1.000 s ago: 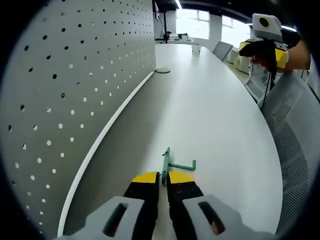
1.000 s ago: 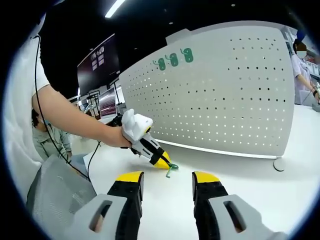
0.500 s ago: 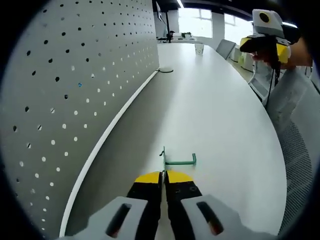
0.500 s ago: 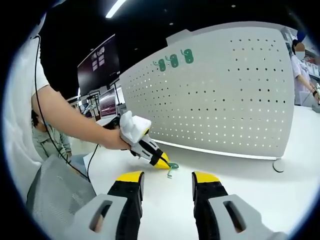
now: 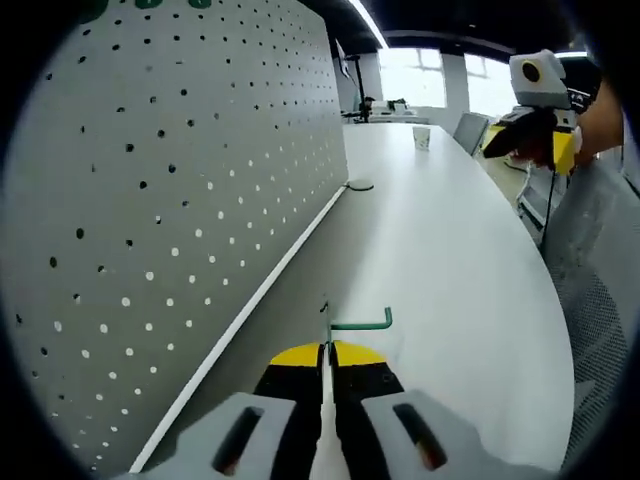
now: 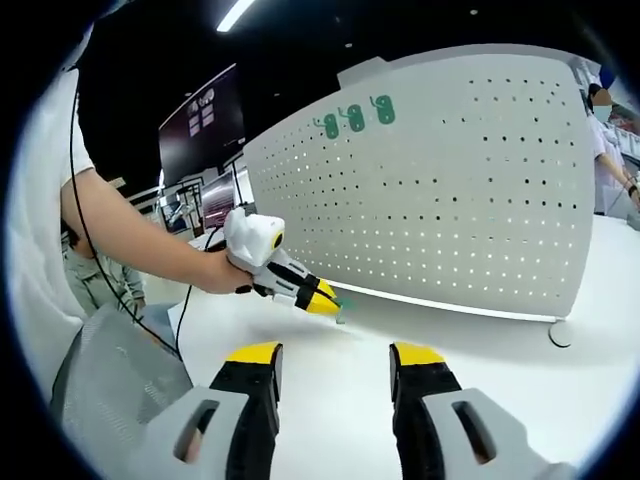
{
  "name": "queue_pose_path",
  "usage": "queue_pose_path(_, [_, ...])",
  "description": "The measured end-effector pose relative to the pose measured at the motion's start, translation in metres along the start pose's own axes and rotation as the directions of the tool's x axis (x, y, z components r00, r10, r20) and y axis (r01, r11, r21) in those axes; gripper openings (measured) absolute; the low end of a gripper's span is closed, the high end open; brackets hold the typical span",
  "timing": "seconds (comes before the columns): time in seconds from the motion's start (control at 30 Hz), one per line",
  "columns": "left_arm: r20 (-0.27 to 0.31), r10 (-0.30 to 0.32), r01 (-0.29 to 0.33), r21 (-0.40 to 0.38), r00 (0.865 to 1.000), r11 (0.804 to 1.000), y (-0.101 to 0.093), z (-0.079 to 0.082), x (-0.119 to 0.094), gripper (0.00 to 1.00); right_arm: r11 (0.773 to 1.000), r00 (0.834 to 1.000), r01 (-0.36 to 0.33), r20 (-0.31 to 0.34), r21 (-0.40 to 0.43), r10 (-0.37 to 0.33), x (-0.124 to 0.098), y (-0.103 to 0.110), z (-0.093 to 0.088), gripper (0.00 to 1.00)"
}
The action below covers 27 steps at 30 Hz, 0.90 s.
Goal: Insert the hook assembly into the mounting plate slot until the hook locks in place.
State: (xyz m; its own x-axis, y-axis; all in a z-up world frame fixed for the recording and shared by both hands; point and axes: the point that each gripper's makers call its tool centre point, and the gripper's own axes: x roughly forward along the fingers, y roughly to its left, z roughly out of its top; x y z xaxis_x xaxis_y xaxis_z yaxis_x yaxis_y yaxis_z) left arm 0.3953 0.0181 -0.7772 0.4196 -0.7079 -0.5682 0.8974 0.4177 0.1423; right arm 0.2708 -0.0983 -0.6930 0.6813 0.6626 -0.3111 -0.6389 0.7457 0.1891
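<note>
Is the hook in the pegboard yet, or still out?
Out. The left gripper is shut on the green hook, which sits clear of the pegboard, above the table.

A long white table runs toward bright windows, with a paper cup far down it. Ceiling strip lights glow above dark wall screens, and a grey mesh chair stands beside the table.
</note>
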Motion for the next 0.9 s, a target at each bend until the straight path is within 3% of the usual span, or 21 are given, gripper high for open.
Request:
queue_pose_path(0.2, [0.048,0.047,-0.045,-0.043,0.998,0.998,0.007,0.011,-0.016,0.02,1.000,1.000,-0.001,-0.014,-0.014,0.000,0.002,0.001,-0.002,0.43])
queue_pose_path(0.27, [0.088,0.045,-0.035,-0.114,0.995,0.993,0.006,0.018,-0.019,0.02,1.000,1.000,-0.003,-0.015,-0.016,0.002,0.002,0.001,-0.002,0.43])
queue_pose_path(0.63, [0.152,0.102,-0.084,-0.122,0.983,0.989,0.008,0.033,-0.043,0.02,1.000,1.000,0.005,0.022,-0.002,-0.005,0.000,-0.003,0.006,0.43])
queue_pose_path(0.9, [0.222,0.136,-0.104,-0.150,0.965,0.983,0.015,0.047,-0.062,0.02,1.000,0.999,0.009,0.035,0.005,-0.009,0.001,-0.004,0.009,0.43])
